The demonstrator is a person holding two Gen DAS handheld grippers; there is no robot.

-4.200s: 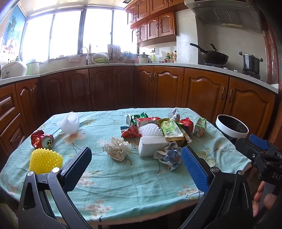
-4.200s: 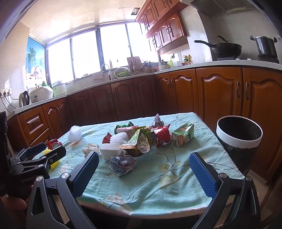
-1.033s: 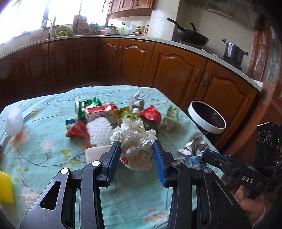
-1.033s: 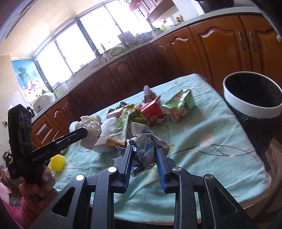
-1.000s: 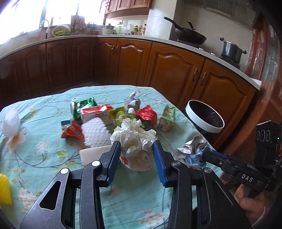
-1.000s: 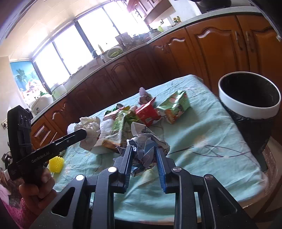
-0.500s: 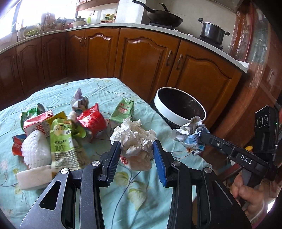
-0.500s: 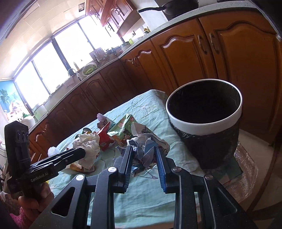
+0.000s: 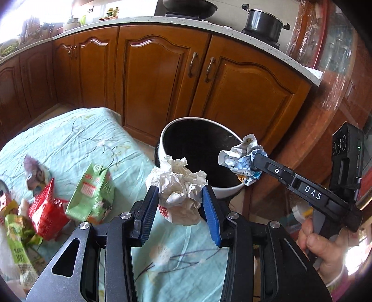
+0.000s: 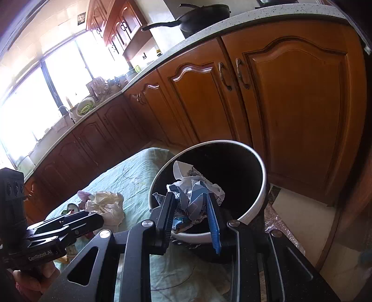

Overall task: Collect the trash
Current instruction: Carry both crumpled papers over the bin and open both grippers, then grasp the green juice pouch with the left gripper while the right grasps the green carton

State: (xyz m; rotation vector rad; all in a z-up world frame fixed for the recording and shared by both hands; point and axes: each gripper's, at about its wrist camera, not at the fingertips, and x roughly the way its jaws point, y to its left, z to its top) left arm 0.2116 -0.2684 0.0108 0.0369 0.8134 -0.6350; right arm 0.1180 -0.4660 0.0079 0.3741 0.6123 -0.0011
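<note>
My left gripper (image 9: 179,204) is shut on a crumpled white paper ball (image 9: 179,185) and holds it above the table's right edge, beside the bin. My right gripper (image 10: 191,213) is shut on a crumpled blue-and-white paper (image 10: 194,192) and holds it over the mouth of the white-rimmed black bin (image 10: 261,185). In the left wrist view the right gripper (image 9: 252,163) holds that paper (image 9: 241,160) above the bin (image 9: 162,148). In the right wrist view the left gripper (image 10: 100,219) and its white ball (image 10: 107,206) are at lower left.
More trash lies on the teal tablecloth (image 9: 76,139): a green carton (image 9: 91,195), a red packet (image 9: 44,213), a green pouch (image 9: 16,239). Wooden cabinets (image 9: 160,76) stand close behind the bin. A pot (image 9: 262,23) and a wok (image 10: 202,16) sit on the counter.
Both grippers have swung right with their paper balls. The right gripper's paper now hangs over the bin's mouth. The left gripper has come up to the bin's side.
</note>
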